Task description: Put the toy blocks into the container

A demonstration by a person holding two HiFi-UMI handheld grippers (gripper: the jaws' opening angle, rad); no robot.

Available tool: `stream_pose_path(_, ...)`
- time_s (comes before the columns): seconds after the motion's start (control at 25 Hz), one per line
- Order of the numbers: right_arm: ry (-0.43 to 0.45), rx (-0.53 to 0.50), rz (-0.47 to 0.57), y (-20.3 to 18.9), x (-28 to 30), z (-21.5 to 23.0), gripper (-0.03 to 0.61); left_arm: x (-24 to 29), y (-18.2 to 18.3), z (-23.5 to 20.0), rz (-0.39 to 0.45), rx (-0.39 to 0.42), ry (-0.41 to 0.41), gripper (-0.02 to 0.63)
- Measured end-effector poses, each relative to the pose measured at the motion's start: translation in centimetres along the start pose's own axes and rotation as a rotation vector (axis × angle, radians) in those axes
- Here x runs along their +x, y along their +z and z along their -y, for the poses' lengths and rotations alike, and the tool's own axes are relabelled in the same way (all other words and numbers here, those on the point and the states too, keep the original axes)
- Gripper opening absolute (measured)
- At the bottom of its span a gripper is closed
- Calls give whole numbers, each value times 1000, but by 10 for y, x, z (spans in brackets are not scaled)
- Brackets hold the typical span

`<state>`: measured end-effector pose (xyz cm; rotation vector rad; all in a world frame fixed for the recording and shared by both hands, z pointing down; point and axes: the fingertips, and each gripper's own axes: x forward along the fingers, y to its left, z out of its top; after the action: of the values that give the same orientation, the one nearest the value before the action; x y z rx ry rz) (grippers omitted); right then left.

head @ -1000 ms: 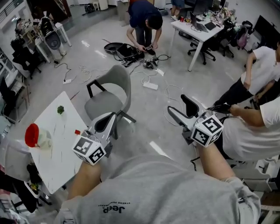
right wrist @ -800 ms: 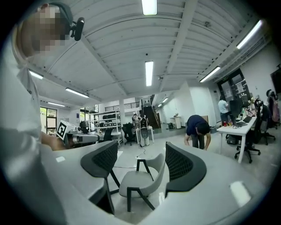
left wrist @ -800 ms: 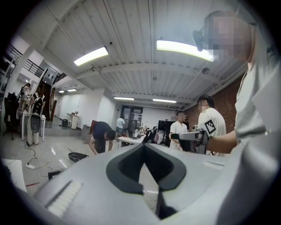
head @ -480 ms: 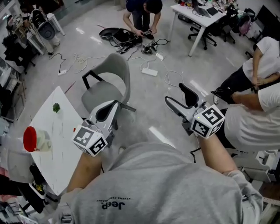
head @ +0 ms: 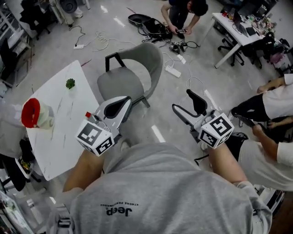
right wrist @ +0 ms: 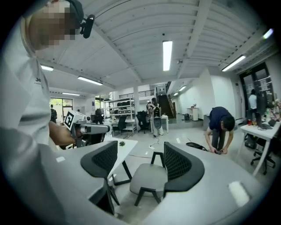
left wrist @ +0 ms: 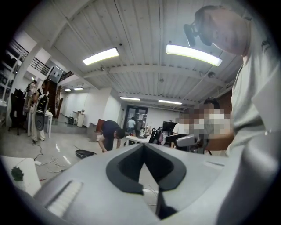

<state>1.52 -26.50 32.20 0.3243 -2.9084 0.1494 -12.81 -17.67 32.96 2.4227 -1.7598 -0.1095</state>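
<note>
The white desk at far left carries the task's things: a red-topped container near its left edge, a small green toy block toward the far corner, and a small red toy block at the near edge; the two blocks lie loose and well apart from the container, so nothing looks put away yet. Just beside the red block, the left gripper is held out before the body rather than down over the desk, jaws clenched tip to tip on nothing. A grey chair stands against the desk's right side and would likely hamper a reach from there. The right gripper hangs over bare floor, jaws released and wide, empty, only the chair showing through the gap. Beyond lie a power strip with cables and a crouching person; a seated person is at far right.
</note>
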Motion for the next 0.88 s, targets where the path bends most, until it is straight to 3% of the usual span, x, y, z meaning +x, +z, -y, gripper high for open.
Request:
stream_pose_path(0.24, 303, -114, -97, -22, 109, -83, 325, -96, -27, -55, 5, -51, 256, 50)
stream_pose_path(0.4, 536, -198, -178, -58, 174, -158, 325, -169, -46, -83, 13, -80, 447, 51)
stream_pose_path(0.6, 762, -297, -299, -115, 232, -252, 325, -254, -77, -105, 11, -128, 634, 51)
stream_pose_path(0.88, 962, -429, -482, -215, 276, -339, 325, -336, -120, -121, -5, -190, 791, 50)
